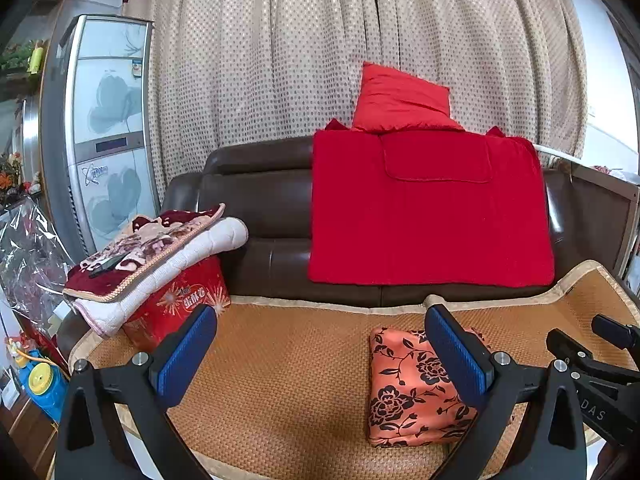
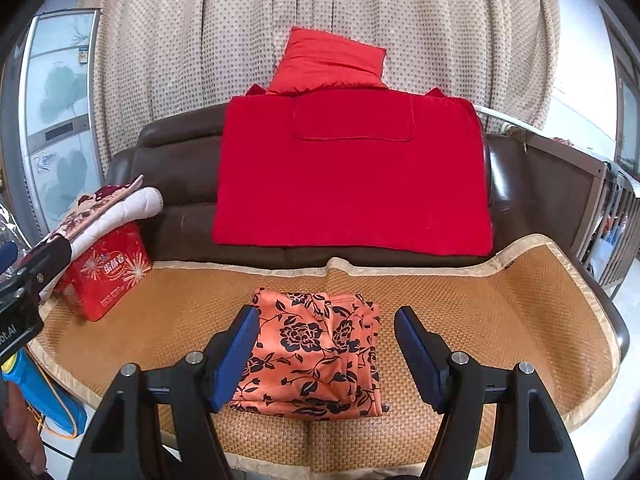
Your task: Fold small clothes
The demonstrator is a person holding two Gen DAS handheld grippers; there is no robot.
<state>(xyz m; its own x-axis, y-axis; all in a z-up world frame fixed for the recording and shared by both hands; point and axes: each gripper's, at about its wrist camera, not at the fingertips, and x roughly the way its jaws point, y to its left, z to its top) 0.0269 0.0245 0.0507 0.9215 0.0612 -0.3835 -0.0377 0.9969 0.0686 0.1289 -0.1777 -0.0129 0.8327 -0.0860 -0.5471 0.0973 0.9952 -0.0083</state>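
Folded cloth (image 2: 316, 352) on sofa mat (image 2: 500, 312).
Both claws, left (image 1: 320, 354) and right (image 2: 326, 354), released; red box (image 2: 106, 276) at mat's left.

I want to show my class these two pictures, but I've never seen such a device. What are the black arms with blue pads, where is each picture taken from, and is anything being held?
A person holds a two-finger gripper in each hand; a camera on each looks forward along its fingers. One picture comes from the left gripper, the other from the right gripper. Both are open and hold nothing. On the woven mat covering the sofa seat lies a folded orange floral cloth. A red tin sits at the left.
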